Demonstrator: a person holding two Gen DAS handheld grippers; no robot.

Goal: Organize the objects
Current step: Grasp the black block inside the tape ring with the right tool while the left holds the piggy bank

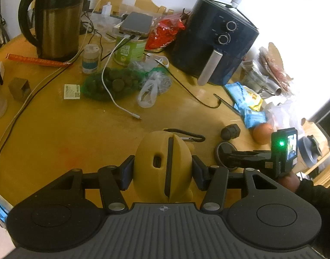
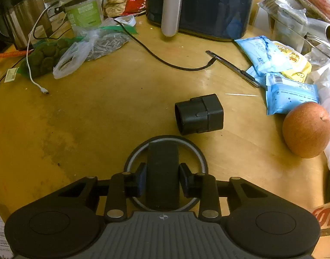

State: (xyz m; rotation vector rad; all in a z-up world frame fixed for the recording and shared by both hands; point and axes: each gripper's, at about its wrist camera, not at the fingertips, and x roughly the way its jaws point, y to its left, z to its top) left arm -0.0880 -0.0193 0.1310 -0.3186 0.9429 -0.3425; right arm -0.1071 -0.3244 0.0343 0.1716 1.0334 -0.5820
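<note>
On the wooden worktop (image 2: 100, 112), both tools are gripping something. The left tool (image 1: 162, 170) is clenching a yellow rounded case (image 1: 162, 164) by its sides, likely keeping it lifted for sorting. The right tool (image 2: 162, 179) is pinching the upright black stem (image 2: 162, 172) of a round stand (image 2: 199, 155) resting on the wood, probably to move it. Beside it are lying a black adapter (image 2: 199, 113) and an apple (image 2: 306, 130), untouched.

A yellow rounded case (image 1: 158, 164) with a dark slot down its middle and a black carabiner behind it is seen standing upright on the bench. A black upright block on a round ringed base (image 2: 162, 172) is set nearer the right edge, with a black adapter (image 2: 199, 114) lying on its side just beyond it.
</note>
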